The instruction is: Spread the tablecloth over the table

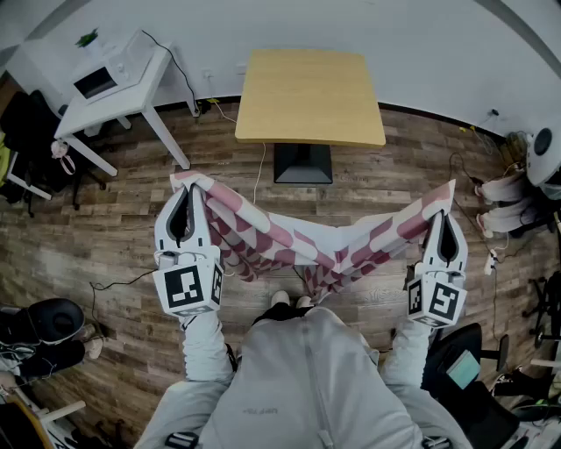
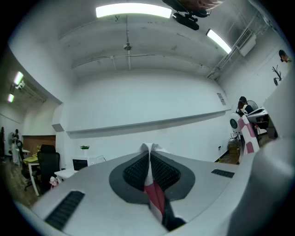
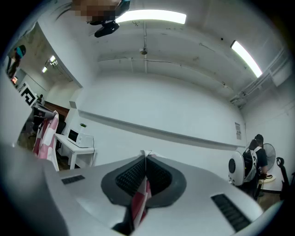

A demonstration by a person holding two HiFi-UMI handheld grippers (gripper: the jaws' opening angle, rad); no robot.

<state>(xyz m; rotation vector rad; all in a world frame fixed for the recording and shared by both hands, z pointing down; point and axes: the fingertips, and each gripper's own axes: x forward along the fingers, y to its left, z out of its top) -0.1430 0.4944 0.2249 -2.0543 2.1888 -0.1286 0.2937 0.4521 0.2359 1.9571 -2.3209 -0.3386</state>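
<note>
Above the wooden floor (image 1: 105,254), short of the bare tabletop (image 1: 308,95), the pink-and-white tablecloth (image 1: 289,245) sags between both tools. The left hand-held gripper (image 1: 187,191) is clamped on one corner and the right hand-held gripper (image 1: 441,217) on the other, with cloth pinched between each pair of pads. Judged step: carrying the cloth to the table. The next move calls for closing in, drawing the edge taut and casting it across — without loosening either grip.

An office-style test room is hosting the session: strip lights (image 2: 133,10) are glowing over bare white walls, cables (image 1: 123,281) are trailing across the plank floor (image 1: 105,219), and an office chair (image 2: 48,161) is standing near a white work surface (image 1: 131,98).
</note>
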